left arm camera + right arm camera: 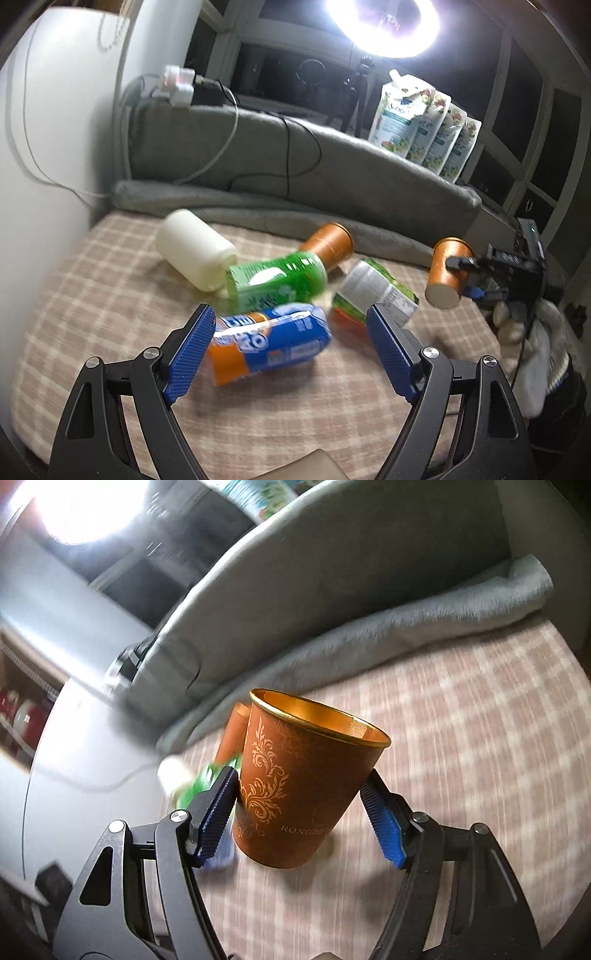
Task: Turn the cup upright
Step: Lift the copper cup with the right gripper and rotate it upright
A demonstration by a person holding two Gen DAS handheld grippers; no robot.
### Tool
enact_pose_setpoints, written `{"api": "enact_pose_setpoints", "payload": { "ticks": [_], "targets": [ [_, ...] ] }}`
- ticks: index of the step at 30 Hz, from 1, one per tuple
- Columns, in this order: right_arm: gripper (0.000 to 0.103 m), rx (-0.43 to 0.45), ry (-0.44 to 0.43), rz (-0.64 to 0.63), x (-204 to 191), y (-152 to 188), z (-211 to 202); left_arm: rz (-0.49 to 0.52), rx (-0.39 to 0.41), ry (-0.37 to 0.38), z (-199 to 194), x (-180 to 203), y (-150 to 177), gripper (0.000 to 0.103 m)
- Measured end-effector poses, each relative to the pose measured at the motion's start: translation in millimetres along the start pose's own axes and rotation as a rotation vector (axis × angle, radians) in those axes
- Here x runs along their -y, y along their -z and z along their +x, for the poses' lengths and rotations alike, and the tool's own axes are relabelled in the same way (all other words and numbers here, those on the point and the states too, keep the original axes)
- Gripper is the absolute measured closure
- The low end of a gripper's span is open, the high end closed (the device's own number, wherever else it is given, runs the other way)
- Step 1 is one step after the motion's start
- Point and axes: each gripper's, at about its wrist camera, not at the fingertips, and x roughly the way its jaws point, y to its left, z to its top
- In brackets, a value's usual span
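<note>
Right tongs grasping orange cup, seemingly airborne, left tongs released, left view shows its base.

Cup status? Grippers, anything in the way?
Right gripper shut on cup, lifted, mouth tilted up. Left gripper open, empty, over blue can. Second cup lying down among the cans. Checked cloth below is bare.

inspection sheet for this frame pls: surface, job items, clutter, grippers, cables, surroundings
Surface: plaid cloth, grey blanket behind.
Job's things: held cup, off the cloth, tilted; second cup lying down.
Clutter: white bottle, green bottle, blue bottle, carton, all lying down.
Grippers: left gripper open above blue bottle; right gripper jaws on held cup.
Cables: wires over blanket.
Surroundings: ring light, pouches.
</note>
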Motion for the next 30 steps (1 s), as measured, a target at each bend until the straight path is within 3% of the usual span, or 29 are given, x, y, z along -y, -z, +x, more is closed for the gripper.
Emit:
{"api": "enact_pose_setpoints", "payload": {
  "ticks": [8, 17, 27, 30],
  "targets": [
    [0.032, -0.140, -0.049, -0.074, -10, 55, -8, 0.002, -0.062, 0.050, 9, 10, 8, 0.019],
    [0.031, -0.319, -0.049, -0.213, -38, 101, 33, -0.001, -0.159, 0.133, 21, 23, 17, 0.019],
    [0.029, -0.350, 0.019, -0.320, -53, 111, 59, -0.052, -0.299, 0.242, 41, 25, 24, 0.021],
    [0.022, -0.343, 0.020, -0.325, -53, 109, 59, -0.054, -0.330, 0.265, 46, 28, 25, 0.021]
  ]
}}
